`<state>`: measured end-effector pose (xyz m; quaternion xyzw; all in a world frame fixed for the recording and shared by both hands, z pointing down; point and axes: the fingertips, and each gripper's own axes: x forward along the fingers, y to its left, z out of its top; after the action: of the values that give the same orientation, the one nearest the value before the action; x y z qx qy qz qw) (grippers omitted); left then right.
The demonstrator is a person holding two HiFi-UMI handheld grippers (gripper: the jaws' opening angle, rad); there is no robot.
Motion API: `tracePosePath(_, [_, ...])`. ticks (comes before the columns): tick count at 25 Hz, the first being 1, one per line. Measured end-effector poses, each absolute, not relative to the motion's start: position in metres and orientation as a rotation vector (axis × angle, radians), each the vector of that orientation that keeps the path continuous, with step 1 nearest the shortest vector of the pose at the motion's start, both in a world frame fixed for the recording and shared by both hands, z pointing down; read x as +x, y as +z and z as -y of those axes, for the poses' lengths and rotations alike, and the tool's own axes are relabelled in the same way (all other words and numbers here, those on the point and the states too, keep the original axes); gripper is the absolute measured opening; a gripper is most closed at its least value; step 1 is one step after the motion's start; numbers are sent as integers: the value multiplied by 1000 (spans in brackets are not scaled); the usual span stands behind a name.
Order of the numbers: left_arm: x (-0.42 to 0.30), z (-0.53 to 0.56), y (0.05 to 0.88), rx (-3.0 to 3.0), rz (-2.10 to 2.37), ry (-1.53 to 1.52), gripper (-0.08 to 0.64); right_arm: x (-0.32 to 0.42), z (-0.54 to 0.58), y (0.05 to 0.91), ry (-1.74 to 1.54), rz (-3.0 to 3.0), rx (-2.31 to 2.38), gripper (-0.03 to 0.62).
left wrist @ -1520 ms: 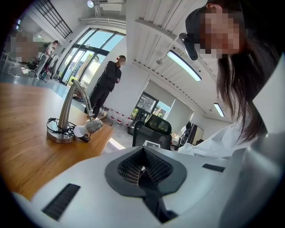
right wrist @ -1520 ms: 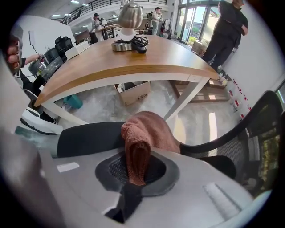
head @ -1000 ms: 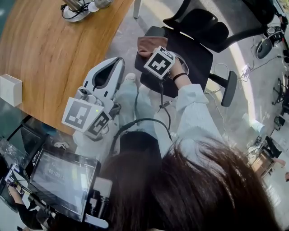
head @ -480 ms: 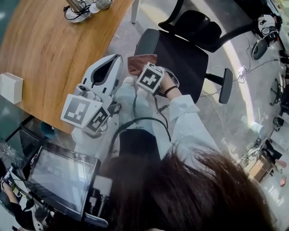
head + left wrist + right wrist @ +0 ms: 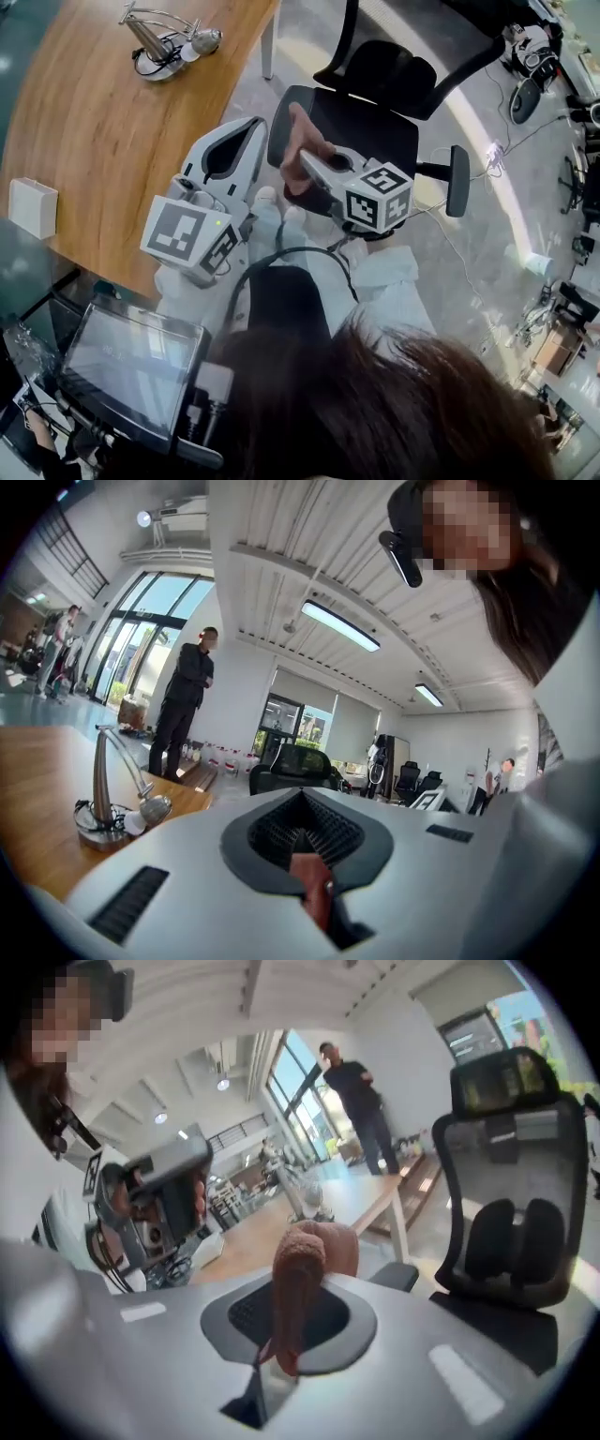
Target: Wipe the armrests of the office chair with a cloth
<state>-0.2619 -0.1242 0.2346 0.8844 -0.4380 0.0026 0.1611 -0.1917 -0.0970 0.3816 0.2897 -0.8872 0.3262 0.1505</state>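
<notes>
One brown cloth [image 5: 298,141] is clamped upright in the right gripper's [image 5: 307,161] jaws, over the near armrest [image 5: 278,131] of the office chair [image 5: 375,131]. Left gripper [image 5: 246,136]: jaws together, nothing held, at the wooden desk's [image 5: 94,122] edge.

The head view looks steeply down over the tabletop's [image 5: 94,141] right edge and the chair [image 5: 370,117]. Both gripper views tilt upward, sharing the tabletop's lamp [image 5: 101,780].
</notes>
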Motion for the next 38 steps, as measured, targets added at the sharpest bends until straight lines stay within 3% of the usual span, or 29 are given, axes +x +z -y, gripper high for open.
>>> tracePosePath(5, [-210, 127, 199, 2648, 1149, -39, 3, -131, 113, 251, 661, 2765, 1304, 23])
tracePosePath(10, [-174, 125, 187, 2721, 982, -106, 3, -101, 100, 192, 404, 2765, 1540, 23])
tracePosePath(23, [-115, 105, 178, 2784, 851, -64, 3, -44, 62, 168, 304, 2690, 1737, 23])
tracePosePath(38, [-120, 116, 183, 2769, 888, -46, 3, -50, 76, 172, 303, 2711, 1686, 23])
